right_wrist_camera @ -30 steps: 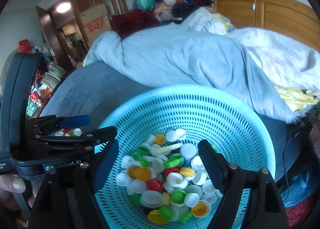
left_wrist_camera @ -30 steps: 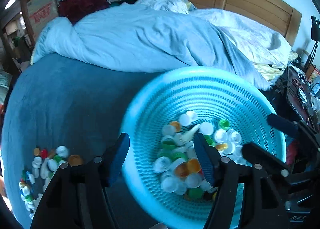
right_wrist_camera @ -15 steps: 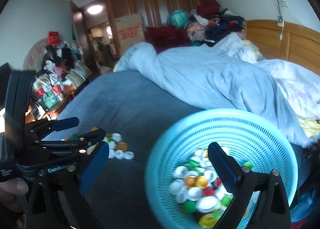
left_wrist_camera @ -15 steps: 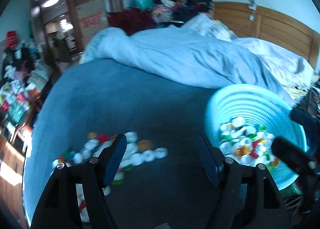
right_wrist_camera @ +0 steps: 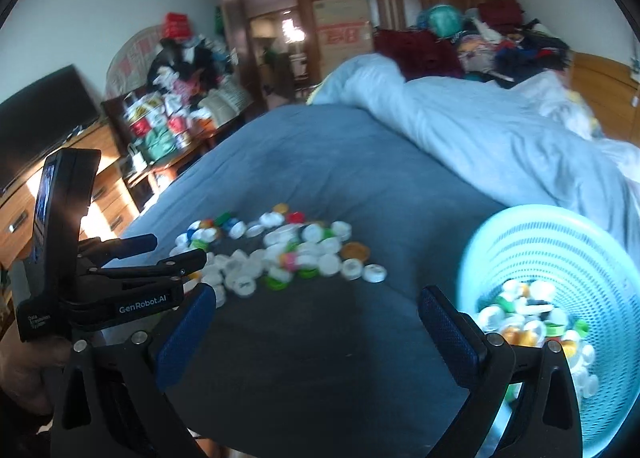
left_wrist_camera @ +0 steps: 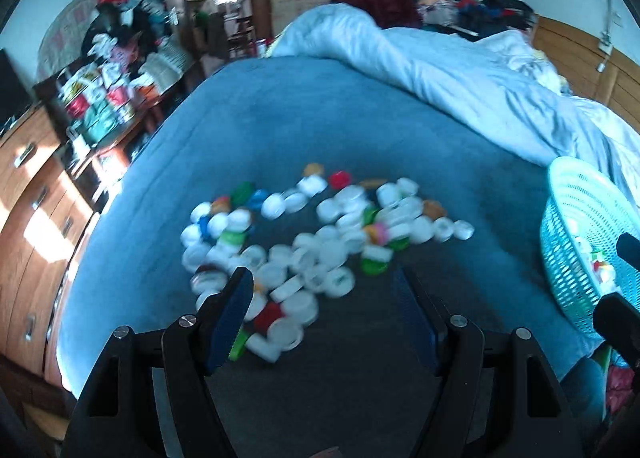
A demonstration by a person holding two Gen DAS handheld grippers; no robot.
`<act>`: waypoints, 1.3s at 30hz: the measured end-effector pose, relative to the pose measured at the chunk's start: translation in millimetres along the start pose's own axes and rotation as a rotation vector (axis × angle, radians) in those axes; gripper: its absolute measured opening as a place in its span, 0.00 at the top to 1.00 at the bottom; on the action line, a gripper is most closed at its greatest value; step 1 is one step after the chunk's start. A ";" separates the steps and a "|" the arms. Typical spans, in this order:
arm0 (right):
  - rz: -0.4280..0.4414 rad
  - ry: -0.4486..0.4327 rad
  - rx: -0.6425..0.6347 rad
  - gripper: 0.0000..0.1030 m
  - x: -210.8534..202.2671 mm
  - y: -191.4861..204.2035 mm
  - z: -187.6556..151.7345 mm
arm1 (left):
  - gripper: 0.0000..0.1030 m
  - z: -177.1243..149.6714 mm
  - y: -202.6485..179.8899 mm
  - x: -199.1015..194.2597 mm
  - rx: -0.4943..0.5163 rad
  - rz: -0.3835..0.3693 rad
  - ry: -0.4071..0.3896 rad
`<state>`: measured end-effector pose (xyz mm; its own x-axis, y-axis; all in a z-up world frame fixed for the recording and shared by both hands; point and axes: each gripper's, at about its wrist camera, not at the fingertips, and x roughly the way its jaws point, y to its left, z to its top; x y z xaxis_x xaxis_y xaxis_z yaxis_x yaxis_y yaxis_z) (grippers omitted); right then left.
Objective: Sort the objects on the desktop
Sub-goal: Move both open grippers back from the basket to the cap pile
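Both views have swung away from the basket since a second ago: then each pair of fingers framed the caps inside it, and now they face the loose caps on the bed, with the basket pushed to the right edge.

Left gripper [left_wrist_camera: 324,302] fingers [left_wrist_camera: 234,312] stand wide with nothing between them, poised above the near edge of the scattered bottle caps [left_wrist_camera: 320,234]. Right gripper [right_wrist_camera: 316,332] fingers [right_wrist_camera: 450,332] are spread to their fullest, also empty, over bare dark-blue bedspread [right_wrist_camera: 320,162] short of the pile. In the right wrist view the left gripper shows at the left edge, a hand [right_wrist_camera: 24,366] wrapped around its handle.

Most of the loose caps are white, with green, orange, red, blue and pink ones mixed in, lying in a ragged band across the bedspread; motion blur hides finer detail. To their right stands the pale turquoise perforated basket [right_wrist_camera: 568,258], tilted toward the camera and holding more caps. Beyond it a light-blue duvet [left_wrist_camera: 440,74] is bunched across the far half of the bed. Left of the bed a wooden dresser [left_wrist_camera: 24,178] carries clutter.
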<state>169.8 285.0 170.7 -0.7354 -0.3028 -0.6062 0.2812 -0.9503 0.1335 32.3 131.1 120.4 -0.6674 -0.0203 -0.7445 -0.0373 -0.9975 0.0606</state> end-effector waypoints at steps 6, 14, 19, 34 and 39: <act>0.021 0.067 -0.005 0.00 28.1 17.7 -14.5 | 0.35 -28.9 34.7 16.2 -0.051 0.039 0.051; 0.064 0.241 -0.015 0.00 87.6 38.7 -45.9 | 0.35 -59.5 60.0 43.9 -0.102 0.064 0.158; 0.055 0.270 -0.010 0.00 115.9 36.6 -58.7 | 0.33 -79.0 76.0 69.0 -0.139 0.134 0.185; -0.014 0.343 -0.056 0.00 149.5 40.7 -89.6 | 0.02 -97.6 90.3 82.9 -0.221 0.140 0.204; -0.042 0.314 -0.087 0.00 149.6 45.9 -95.7 | 0.02 -100.3 88.6 84.4 -0.245 0.154 0.181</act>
<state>131.7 203.0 11.1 -0.5249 -0.2135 -0.8239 0.3161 -0.9477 0.0442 47.2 34.2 -3.7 -0.5073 -0.1621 -0.8464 0.2484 -0.9680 0.0365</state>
